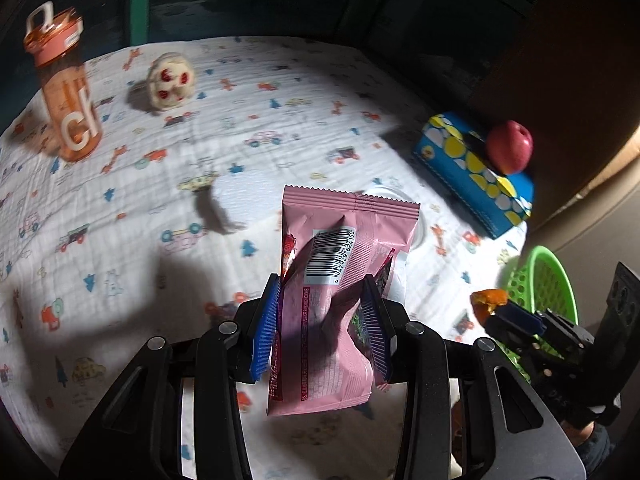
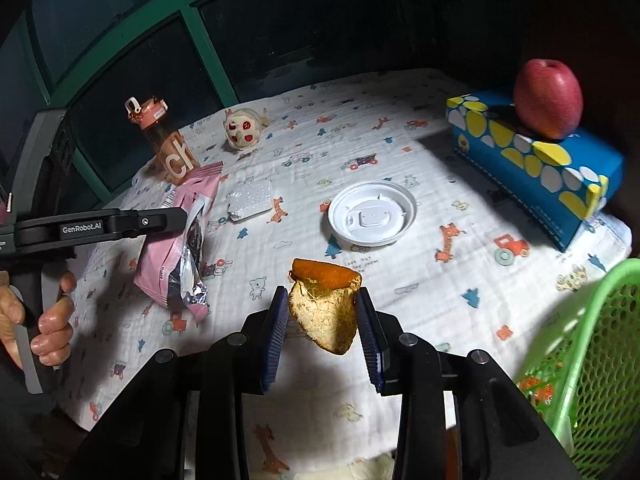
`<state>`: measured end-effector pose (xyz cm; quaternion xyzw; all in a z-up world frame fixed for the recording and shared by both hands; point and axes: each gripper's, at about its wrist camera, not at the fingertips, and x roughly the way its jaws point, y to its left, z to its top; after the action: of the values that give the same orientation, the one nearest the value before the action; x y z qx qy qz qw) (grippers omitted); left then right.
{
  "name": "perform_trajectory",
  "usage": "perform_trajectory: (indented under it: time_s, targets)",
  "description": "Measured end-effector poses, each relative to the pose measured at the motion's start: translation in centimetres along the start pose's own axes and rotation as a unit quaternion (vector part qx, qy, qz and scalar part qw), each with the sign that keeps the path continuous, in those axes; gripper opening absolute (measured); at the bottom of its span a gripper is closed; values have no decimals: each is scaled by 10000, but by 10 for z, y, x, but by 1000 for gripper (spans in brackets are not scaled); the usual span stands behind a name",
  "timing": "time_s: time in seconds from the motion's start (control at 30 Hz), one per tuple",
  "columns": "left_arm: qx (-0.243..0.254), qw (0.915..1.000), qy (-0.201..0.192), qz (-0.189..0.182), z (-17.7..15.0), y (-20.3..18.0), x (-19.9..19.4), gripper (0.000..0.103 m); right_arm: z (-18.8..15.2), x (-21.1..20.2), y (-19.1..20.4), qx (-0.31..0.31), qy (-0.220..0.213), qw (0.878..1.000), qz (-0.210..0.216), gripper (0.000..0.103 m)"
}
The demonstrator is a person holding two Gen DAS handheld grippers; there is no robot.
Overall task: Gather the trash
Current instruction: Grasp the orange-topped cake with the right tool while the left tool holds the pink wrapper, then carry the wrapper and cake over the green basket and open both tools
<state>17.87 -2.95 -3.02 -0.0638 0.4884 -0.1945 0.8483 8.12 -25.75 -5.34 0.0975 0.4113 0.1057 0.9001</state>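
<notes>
My left gripper (image 1: 322, 320) is shut on a pink snack wrapper (image 1: 340, 280) and holds it above the table; the wrapper also shows in the right wrist view (image 2: 180, 252). My right gripper (image 2: 322, 324) is shut on an orange peel (image 2: 324, 308), held above the cloth; in the left wrist view the peel (image 1: 488, 300) sits next to the green mesh basket (image 1: 540, 280). The basket (image 2: 592, 352) is at the table's right edge. A white plastic lid (image 2: 372, 216) and a white foam piece (image 2: 250, 200) lie on the cloth.
An orange water bottle (image 1: 64, 92) and a small plush toy (image 1: 170, 80) stand at the far left. A blue tissue box (image 2: 532, 168) with a red apple (image 2: 548, 98) on top is at the right. A printed cloth (image 2: 400, 152) covers the table.
</notes>
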Motion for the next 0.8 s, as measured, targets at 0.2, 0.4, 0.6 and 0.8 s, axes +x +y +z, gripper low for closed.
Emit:
perform_trajectory:
  time_s: [0.2,0.4,0.6,0.8]
  targets:
    - [347,9990,23,-270,0,-48,0,40,-12,-58,-38,381,-361,9982,-299,34]
    - [638,9965,102,-527,0,-93,8,40,-27,-101,-87,733,-521,9925,-832,34]
    - [936,9931,160,-689,2,-135,14,40,-41,-109,-135,1223,-356,9856,-1111,36]
    - [1112,9907,217,-760,3,-161,17,40,-50,-104,-162,1542,-306,9810,-1140,40]
